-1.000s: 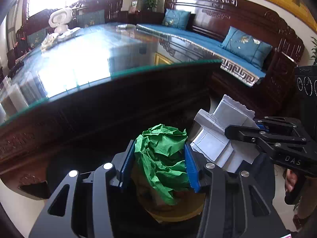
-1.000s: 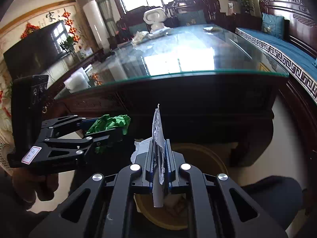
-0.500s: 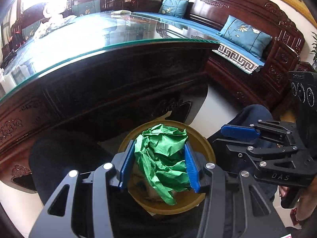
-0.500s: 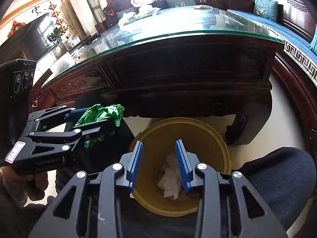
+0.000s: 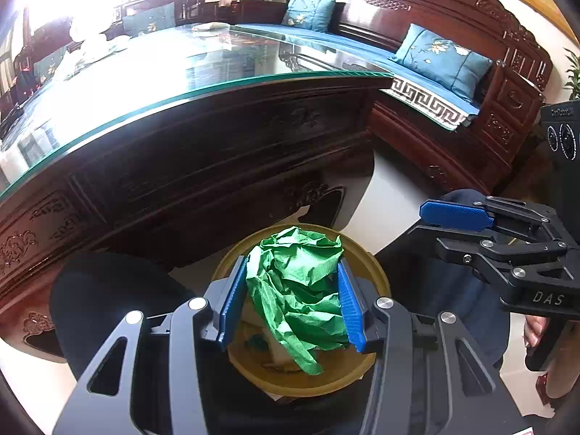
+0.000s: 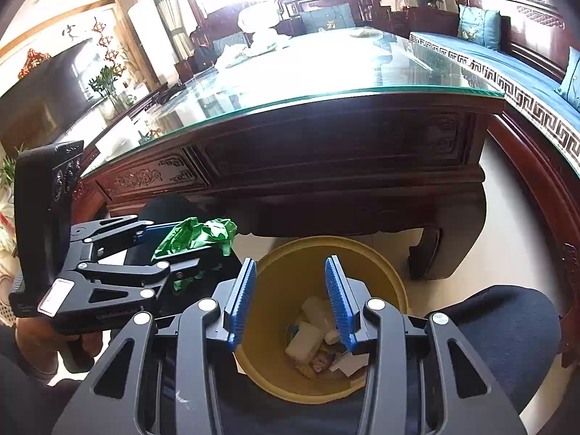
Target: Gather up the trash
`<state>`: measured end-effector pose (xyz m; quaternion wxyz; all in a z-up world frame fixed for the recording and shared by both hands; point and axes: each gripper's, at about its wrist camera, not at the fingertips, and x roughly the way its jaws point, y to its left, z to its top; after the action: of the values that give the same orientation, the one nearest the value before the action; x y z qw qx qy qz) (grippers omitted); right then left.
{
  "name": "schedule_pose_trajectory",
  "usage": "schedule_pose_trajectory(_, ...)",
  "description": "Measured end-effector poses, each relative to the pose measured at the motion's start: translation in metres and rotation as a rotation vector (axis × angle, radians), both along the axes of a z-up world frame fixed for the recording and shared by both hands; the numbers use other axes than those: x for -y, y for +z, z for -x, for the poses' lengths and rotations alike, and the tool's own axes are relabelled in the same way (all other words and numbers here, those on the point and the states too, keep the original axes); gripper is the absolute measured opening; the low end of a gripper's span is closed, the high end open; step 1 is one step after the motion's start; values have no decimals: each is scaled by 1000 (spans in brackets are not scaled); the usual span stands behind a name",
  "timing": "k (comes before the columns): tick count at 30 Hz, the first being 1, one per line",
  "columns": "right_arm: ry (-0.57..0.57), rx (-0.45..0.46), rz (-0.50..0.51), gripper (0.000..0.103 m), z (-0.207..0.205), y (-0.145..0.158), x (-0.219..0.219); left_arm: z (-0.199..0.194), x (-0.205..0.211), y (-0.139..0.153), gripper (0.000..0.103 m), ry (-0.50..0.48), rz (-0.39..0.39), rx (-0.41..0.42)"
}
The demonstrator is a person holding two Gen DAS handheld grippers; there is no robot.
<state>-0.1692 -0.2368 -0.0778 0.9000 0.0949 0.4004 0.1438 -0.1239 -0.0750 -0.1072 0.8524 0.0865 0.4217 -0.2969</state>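
My left gripper (image 5: 291,301) is shut on a crumpled green paper (image 5: 301,290) and holds it right above the yellow trash bin (image 5: 377,275). In the right wrist view the left gripper (image 6: 170,243) with the green paper (image 6: 197,235) sits left of the bin. My right gripper (image 6: 291,302) is open and empty, just above the yellow trash bin (image 6: 279,272), which holds white paper scraps and other trash (image 6: 308,337). In the left wrist view the right gripper (image 5: 460,217) hangs open to the right of the bin.
A dark carved wooden table with a glass top (image 6: 326,116) stands just behind the bin, its leg (image 6: 427,250) to the bin's right. A wooden sofa with blue cushions (image 5: 435,58) runs along the right. The person's knees (image 6: 507,326) flank the bin.
My right gripper opened and dropped its white paper into the bin. Both grippers came down over the bin; the left one keeps its hold on the green paper.
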Motion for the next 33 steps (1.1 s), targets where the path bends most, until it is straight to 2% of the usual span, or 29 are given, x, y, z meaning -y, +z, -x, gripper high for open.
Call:
schedule_pose_trajectory(5,-15,7,-14,44,5,1,10,2,10,-2,48,-24,-8,-6)
schedule_pose_trajectory(7,-21,3,-10,50,6,-1,14,2,14,-5,48,-33,-15,-14)
schedule_pose_trajectory(23,-64,5,-53,51,16,-7,38,12,39,-21,55,-94,-81,-59)
schedule_pose_trajectory(26,-62,-1,-56,52,15,-8,39,13,41,-22,66,-95,-84,-55)
schedule_pose_trajectory(27,-61,-1,-55,52,15,-8,38,13,41,-21,72,-98,-82,-57)
schedule_pose_trajectory(33,-60,3,-54,52,14,-6,36,12,38,-22,73,-87,-78,-55)
